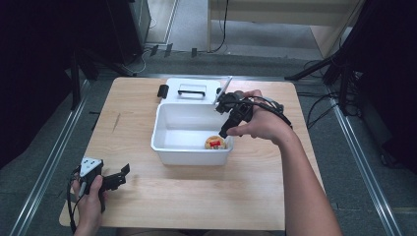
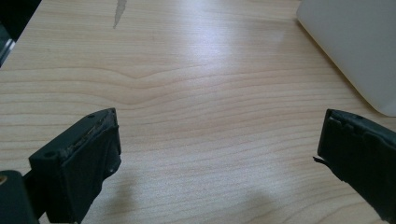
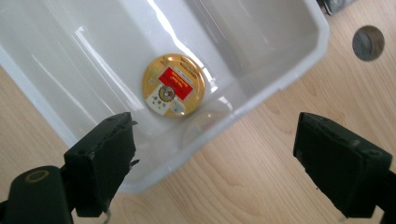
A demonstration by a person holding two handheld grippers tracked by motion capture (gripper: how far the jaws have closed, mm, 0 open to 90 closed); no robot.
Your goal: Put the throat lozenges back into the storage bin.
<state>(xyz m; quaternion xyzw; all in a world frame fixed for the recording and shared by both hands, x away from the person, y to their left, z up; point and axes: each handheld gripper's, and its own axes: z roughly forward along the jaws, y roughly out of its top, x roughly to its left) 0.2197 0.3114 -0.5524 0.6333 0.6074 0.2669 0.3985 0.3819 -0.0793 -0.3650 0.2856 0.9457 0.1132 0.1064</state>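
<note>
Over the near right corner of the white plastic bin (image 1: 172, 142), the right gripper (image 1: 223, 132) hangs with jaws spread wide and nothing between them, and directly beneath lies a round gold tin (image 3: 173, 84) with a red label, flat on the bin floor by the right wall. Right hand's clearly the nearer one; a straight drop looks likely. Far left on the tabletop (image 1: 196, 196), the left gripper (image 1: 120, 176) rests wide and empty. Its own view catches just a bin corner, while the high view adds the lid (image 1: 192, 91) behind.
</note>
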